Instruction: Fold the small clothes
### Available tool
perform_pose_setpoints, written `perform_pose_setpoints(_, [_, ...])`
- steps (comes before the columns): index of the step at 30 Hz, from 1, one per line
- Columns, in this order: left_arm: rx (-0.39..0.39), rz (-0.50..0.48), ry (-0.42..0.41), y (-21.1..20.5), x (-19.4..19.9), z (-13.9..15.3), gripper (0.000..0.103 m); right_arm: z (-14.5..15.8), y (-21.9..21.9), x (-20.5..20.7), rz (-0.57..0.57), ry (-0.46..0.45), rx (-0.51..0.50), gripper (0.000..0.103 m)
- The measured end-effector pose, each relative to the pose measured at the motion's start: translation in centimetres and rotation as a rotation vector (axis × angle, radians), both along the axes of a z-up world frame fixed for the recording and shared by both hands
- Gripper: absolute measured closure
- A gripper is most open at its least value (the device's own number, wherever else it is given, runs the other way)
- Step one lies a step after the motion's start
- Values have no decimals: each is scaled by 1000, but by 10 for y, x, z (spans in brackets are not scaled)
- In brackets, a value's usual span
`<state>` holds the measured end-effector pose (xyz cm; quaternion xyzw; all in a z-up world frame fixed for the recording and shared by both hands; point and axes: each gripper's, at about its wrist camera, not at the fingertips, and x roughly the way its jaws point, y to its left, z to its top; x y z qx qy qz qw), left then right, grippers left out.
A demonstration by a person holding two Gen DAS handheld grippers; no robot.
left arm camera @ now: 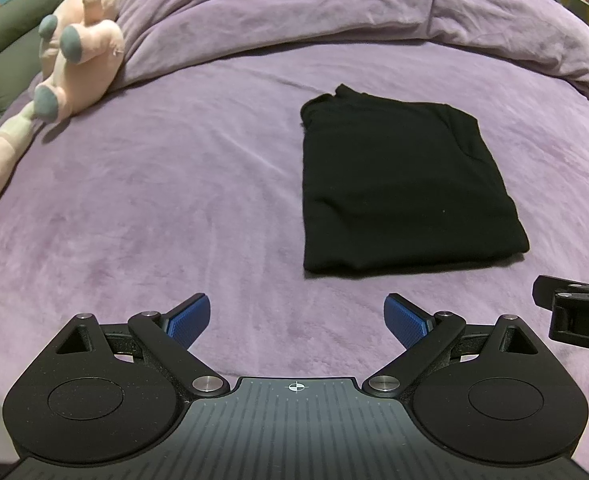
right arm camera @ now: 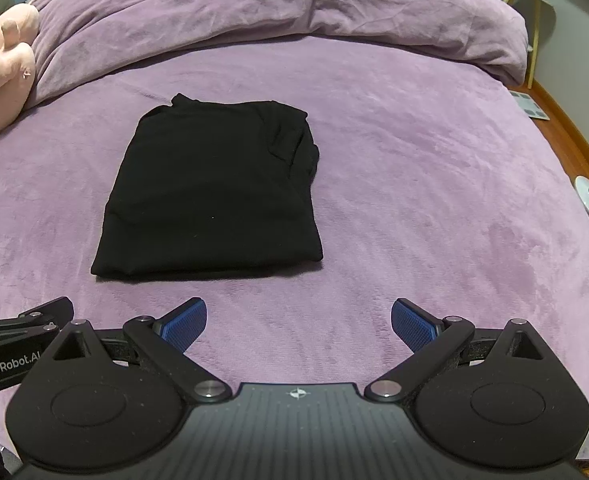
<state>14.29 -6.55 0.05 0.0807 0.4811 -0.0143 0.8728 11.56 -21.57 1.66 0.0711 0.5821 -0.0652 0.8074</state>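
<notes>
Black folded garment point(left arm camera: 406, 184) lies flat on the purple bed point(left arm camera: 174, 200), ahead-right of my left gripper point(left arm camera: 296, 320) and ahead-left of my right gripper point(right arm camera: 298, 322), both wide open, empty, suggesting folding's done.

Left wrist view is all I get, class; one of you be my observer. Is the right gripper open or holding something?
Observer: The right gripper is open and empty, short of the black garment.
Operator: Is the garment's far right edge neat?
Observer: No, the layers bunch and stick out there.
Operator: Any writing on my left gripper?
Observer: Its side reads GenRobot.AI.
</notes>
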Motion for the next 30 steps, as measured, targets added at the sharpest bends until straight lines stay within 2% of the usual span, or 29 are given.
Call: perform_pose_setpoints(30, [0,-10,19,0,0,-7,5,-2,2,-1,-10,5,11,4])
